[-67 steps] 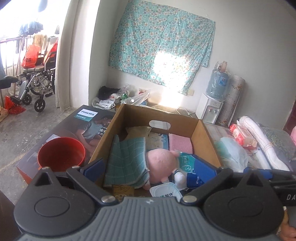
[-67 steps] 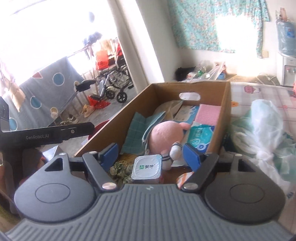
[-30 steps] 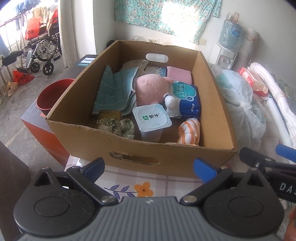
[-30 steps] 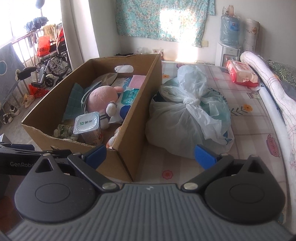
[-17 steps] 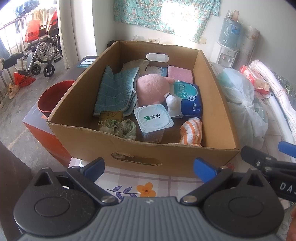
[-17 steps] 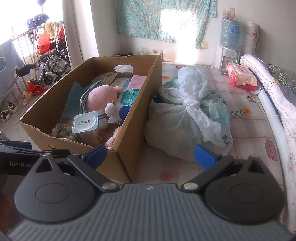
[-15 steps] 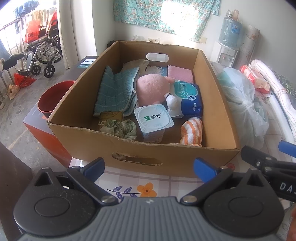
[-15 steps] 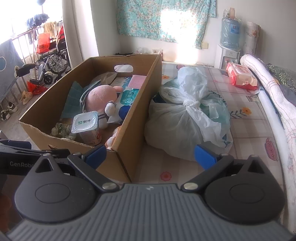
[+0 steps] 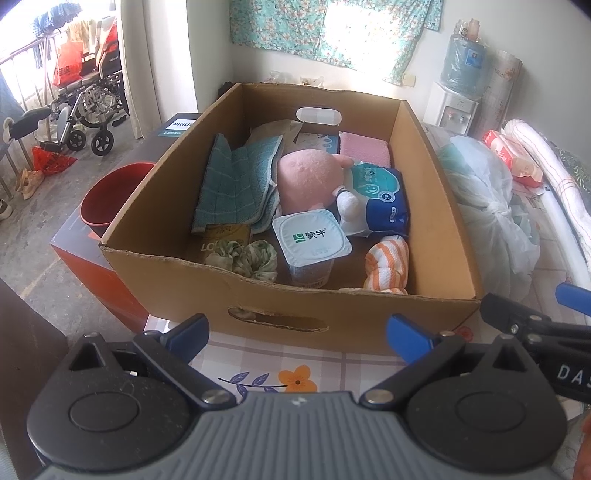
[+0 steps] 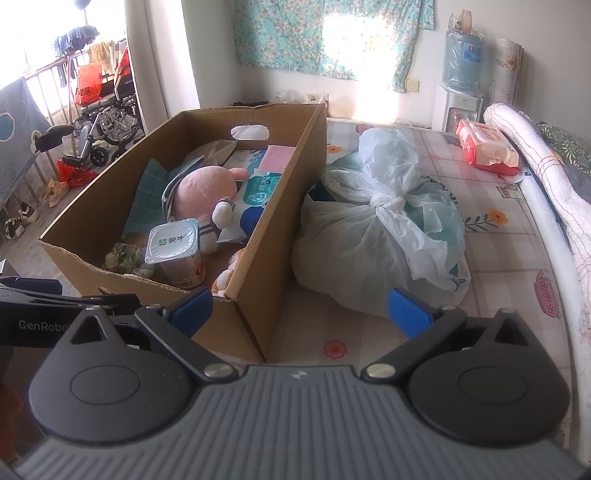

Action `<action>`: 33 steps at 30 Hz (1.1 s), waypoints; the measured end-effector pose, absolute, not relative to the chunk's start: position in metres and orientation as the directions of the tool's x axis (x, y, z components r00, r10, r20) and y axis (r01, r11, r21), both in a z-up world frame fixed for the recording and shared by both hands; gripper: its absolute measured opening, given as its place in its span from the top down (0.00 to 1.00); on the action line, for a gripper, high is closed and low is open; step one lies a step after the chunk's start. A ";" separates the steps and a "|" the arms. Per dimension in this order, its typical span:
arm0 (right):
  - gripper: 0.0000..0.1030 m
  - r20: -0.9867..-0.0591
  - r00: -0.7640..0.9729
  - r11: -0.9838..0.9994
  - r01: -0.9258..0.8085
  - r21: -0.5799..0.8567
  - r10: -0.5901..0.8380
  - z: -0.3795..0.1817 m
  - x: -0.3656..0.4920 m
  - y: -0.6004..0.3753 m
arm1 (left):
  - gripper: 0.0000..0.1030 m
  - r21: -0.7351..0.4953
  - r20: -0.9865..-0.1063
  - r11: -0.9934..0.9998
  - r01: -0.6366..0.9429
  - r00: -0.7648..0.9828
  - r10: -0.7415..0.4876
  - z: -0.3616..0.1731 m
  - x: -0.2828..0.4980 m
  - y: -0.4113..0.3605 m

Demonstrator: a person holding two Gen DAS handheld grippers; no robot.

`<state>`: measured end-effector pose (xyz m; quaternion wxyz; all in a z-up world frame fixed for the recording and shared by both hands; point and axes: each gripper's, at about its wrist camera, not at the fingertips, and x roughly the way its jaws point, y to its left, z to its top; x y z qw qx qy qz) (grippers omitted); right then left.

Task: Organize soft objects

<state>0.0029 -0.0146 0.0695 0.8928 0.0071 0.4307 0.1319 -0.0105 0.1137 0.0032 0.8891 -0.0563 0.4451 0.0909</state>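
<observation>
- Surface: a bed (image 10: 498, 258) covered with a checked sheet printed with flowers; the cardboard box (image 9: 436, 206) is set on it, at the bed's edge.
- Room: a floral teal curtain (image 10: 295, 33) is hung on the wall behind the box; a water dispenser (image 10: 460, 74) is stood to the right of the curtain; a wheelchair (image 9: 85, 118) is seen on the balcony, well apart from the box on its left.
- Just left of the box, a red bucket (image 9: 107, 195) is seen on a dark printed carton (image 9: 74, 240).
- Just right of the box, touching its wall, a knotted translucent plastic bag (image 10: 380, 229) is lying, crumpled and full.
- A red-and-white tissue pack (image 10: 485, 147) is noted beyond the bag, well apart from the box.
- Box: brown corrugated card, open top, oval handle cut-outs in both end walls, near rim torn.
- Box contents: a teal checked cloth (image 9: 236, 184), folded, by the left wall; a pink plush toy (image 9: 306, 177), round and fuzzy, in the middle; a blue-and-white soft pack (image 9: 380, 199) touching the toy; a flat pink cloth (image 9: 364, 146) at the far wall.
- Near the front wall: a green patterned scrunchie (image 9: 247, 258), a foil-lidded yogurt cup (image 9: 310, 243), upright, and an orange-striped rolled towel (image 9: 388, 262).
- Left tool (image 9: 297, 334): fingers spread wide, nothing held, in front of the box's near wall.
- Right tool (image 10: 299, 304): fingers spread wide, nothing held, at the box's near right corner.
</observation>
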 end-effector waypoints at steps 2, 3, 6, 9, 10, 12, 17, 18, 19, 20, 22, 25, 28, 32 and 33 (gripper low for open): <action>0.01 -0.767 0.594 0.965 -0.229 0.126 0.241 0.070 0.003 -0.015 | 0.00 -0.019 -0.802 0.977 -0.212 0.587 0.111 0.003 -0.010 0.114; 0.01 -0.767 0.594 0.965 -0.229 0.127 0.242 0.069 0.003 -0.015 | 0.00 -0.020 -0.802 0.977 -0.212 0.587 0.111 0.003 -0.010 0.114; 0.01 -0.768 0.593 0.965 -0.229 0.128 0.242 0.069 0.003 -0.015 | 0.00 -0.019 -0.802 0.977 -0.212 0.587 0.111 0.003 -0.010 0.114; 0.01 -0.769 0.591 0.965 -0.228 0.128 0.242 0.069 0.003 -0.014 | 0.00 -0.018 -0.804 0.977 -0.213 0.584 0.112 0.003 -0.010 0.114; 0.01 -0.770 0.590 0.965 -0.228 0.129 0.242 0.069 0.003 -0.014 | 0.00 -0.018 -0.804 0.977 -0.213 0.584 0.112 0.003 -0.010 0.114; 0.01 -0.771 0.589 0.965 -0.229 0.129 0.243 0.068 0.003 -0.013 | 0.00 -0.018 -0.805 0.977 -0.215 0.583 0.113 0.003 -0.011 0.113; 0.01 -0.773 0.584 0.964 -0.228 0.134 0.246 0.066 0.004 -0.013 | 0.00 -0.018 -0.806 0.976 -0.216 0.580 0.113 0.002 -0.011 0.113; 0.01 -0.774 0.583 0.964 -0.228 0.135 0.246 0.066 0.004 -0.013 | 0.00 -0.018 -0.807 0.976 -0.216 0.579 0.113 0.002 -0.011 0.113; 0.01 -0.775 0.582 0.964 -0.227 0.136 0.246 0.065 0.004 -0.013 | 0.00 -0.018 -0.808 0.976 -0.216 0.578 0.113 0.002 -0.012 0.113; 0.01 -0.775 0.581 0.964 -0.227 0.136 0.246 0.065 0.004 -0.013 | 0.00 -0.018 -0.808 0.976 -0.217 0.578 0.113 0.001 -0.012 0.113; 0.01 -0.776 0.580 0.964 -0.226 0.138 0.247 0.065 0.004 -0.013 | 0.00 -0.018 -0.808 0.976 -0.216 0.578 0.113 0.001 -0.012 0.114; 0.01 -0.776 0.580 0.964 -0.226 0.137 0.247 0.064 0.004 -0.013 | 0.00 -0.019 -0.809 0.976 -0.216 0.578 0.112 0.001 -0.011 0.114; 0.01 -0.777 0.580 0.964 -0.226 0.137 0.246 0.064 0.004 -0.013 | 0.00 -0.019 -0.809 0.976 -0.217 0.577 0.112 0.001 -0.012 0.114; 0.01 -0.777 0.579 0.964 -0.226 0.139 0.247 0.064 0.004 -0.013 | 0.00 -0.019 -0.809 0.976 -0.217 0.576 0.113 0.001 -0.011 0.114; 0.01 -0.777 0.579 0.964 -0.226 0.138 0.247 0.064 0.004 -0.013 | 0.00 -0.019 -0.810 0.976 -0.218 0.575 0.113 0.000 -0.011 0.114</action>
